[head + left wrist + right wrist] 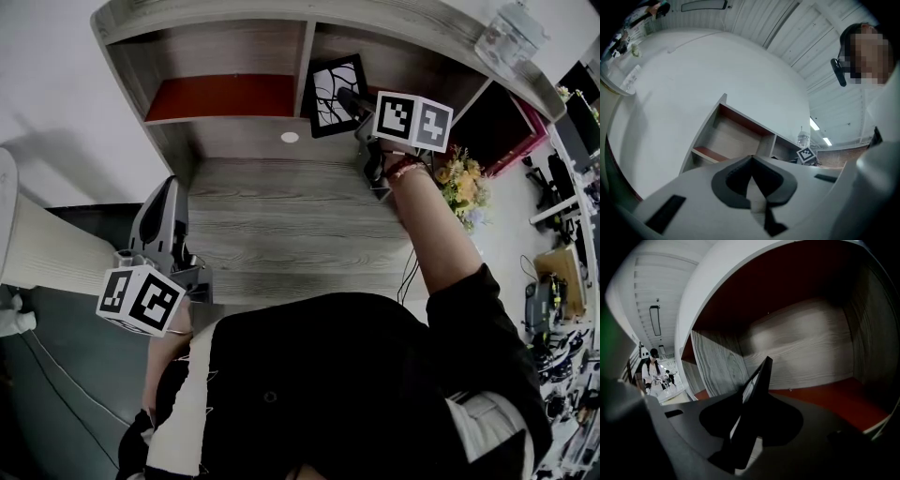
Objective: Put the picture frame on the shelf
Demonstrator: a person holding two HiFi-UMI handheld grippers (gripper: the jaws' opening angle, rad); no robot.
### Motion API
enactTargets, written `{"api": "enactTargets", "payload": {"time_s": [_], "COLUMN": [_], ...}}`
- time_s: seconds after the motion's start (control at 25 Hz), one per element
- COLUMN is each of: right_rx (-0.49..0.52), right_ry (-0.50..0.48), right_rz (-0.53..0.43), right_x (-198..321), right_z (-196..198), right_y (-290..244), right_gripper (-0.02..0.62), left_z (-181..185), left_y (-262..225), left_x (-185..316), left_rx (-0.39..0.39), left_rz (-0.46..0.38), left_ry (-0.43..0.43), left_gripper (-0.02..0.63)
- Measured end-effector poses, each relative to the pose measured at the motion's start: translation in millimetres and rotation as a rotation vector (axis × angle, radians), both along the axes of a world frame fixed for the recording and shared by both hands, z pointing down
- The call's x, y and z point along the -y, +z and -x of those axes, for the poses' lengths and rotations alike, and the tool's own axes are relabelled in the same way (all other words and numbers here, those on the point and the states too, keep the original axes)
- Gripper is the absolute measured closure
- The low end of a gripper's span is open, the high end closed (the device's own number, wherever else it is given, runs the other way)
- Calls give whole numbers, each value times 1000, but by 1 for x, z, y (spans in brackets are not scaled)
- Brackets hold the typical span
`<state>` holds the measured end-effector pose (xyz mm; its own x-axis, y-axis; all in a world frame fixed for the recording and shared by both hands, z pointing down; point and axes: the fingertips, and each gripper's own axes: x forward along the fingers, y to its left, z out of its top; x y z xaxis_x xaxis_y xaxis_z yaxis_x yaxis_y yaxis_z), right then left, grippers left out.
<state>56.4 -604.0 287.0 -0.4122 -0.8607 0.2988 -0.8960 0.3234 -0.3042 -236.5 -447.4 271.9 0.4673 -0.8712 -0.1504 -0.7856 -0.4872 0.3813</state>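
Right gripper view: hand-held gripper (751,401), jaws parted, about picture frame (760,376).

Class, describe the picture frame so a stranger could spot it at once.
On the desk, look in the wooden shelf unit's right-hand compartment. The picture frame sits there: square, black-edged, white with curving black lines, unlike the blocky-patterned marker cube beside it.

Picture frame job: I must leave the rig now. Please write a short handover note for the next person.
Left gripper: shut, empty, held back from the shelf.
Right gripper: reaching into the shelf's right-hand compartment in the head view, jaws apart around the picture frame, apparently not pressing on it.
Done: the frame is inside the compartment.
Left: check that it stands by itself, then draw the right gripper out without knocking it.
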Motion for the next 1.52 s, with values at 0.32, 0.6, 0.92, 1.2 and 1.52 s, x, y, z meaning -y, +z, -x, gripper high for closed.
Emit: {"api": "enactTargets", "payload": {"time_s": [0.32, 0.6, 0.92, 1.2, 1.52], "right_rx": [-24, 8, 33, 26, -24], "right_ry": [-22, -27, -2, 30, 39], "right_rz": [45, 99, 127, 177, 206], "right_x": [8, 15, 18, 21, 24], "right_z": [-3, -5, -2, -1, -2], "right_y": [6, 14, 19, 24, 22], "right_gripper": [439, 420, 420, 417, 410], "left_z": [-3, -1, 1, 2, 1], "left_y": [-1, 3, 6, 7, 4], "left_x": [0, 2, 4, 5, 7], "left_rx": [-10, -25, -29, -27, -33], "left_rz": [-2, 9, 13, 13, 6], "left_ry": [-1, -5, -1, 1, 7], "left_gripper": [595, 595, 595, 595, 595]}}
